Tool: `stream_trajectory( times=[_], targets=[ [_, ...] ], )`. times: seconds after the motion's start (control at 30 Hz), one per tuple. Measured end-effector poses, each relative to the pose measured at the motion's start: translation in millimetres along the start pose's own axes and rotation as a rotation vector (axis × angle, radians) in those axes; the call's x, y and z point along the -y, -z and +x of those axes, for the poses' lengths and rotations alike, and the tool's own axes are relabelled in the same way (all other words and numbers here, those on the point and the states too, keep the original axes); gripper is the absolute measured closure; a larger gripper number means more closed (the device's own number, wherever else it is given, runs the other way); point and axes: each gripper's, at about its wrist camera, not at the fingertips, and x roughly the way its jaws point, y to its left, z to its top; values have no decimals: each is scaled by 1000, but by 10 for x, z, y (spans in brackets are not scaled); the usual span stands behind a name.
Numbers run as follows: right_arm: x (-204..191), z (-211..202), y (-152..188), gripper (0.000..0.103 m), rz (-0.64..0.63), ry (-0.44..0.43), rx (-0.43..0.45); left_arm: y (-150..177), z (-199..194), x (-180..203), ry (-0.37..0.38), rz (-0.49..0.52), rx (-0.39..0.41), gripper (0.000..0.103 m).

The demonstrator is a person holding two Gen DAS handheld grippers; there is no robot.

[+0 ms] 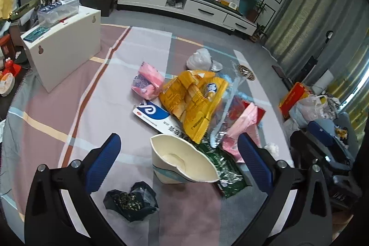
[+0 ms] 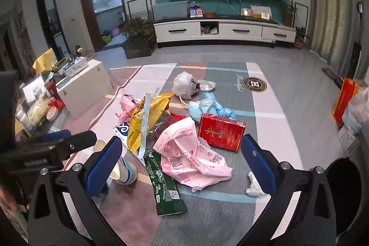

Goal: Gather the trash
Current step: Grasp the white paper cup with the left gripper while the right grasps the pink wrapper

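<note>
Trash lies heaped on a patchwork cloth. In the left wrist view my left gripper (image 1: 180, 158) is open, with a crushed paper cup (image 1: 182, 160) between its fingers. Around it lie a yellow wrapper (image 1: 193, 100), a blue-and-white box (image 1: 154, 115), a green wrapper (image 1: 223, 167), a pink bag (image 1: 242, 128) and a black bag of scraps (image 1: 130, 201). In the right wrist view my right gripper (image 2: 182, 158) is open and empty above the pink bag (image 2: 189, 151) and green wrapper (image 2: 165, 186). A red box (image 2: 220, 131), a white tissue (image 2: 253, 185) and the paper cup (image 2: 123, 171) lie nearby.
A white cabinet (image 1: 66, 47) stands at the left of the cloth. A white plastic bag (image 2: 184, 84) and blue masks (image 2: 207, 108) lie farther back. A dark bin (image 2: 346, 195) is at the right. The left gripper's body (image 2: 50, 149) shows at the left. A TV stand (image 2: 221, 32) lines the far wall.
</note>
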Motion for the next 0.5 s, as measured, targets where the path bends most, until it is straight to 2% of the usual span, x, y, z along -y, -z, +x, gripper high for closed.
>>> stream_trajectory(
  times=[0.2, 0.37, 0.43, 0.5],
  targets=[
    [17, 71, 34, 3, 7, 23, -17, 55, 206, 20, -17, 0, -40, 3],
    [117, 272, 95, 15, 77, 3, -76, 100, 332, 16, -2, -20, -67, 3],
    [166, 345, 113, 24, 98, -22, -94, 114, 393, 12, 1, -31, -79, 3],
    [182, 424, 134, 28, 108, -38, -112, 135, 462, 1, -7, -39, -93, 3]
  ],
)
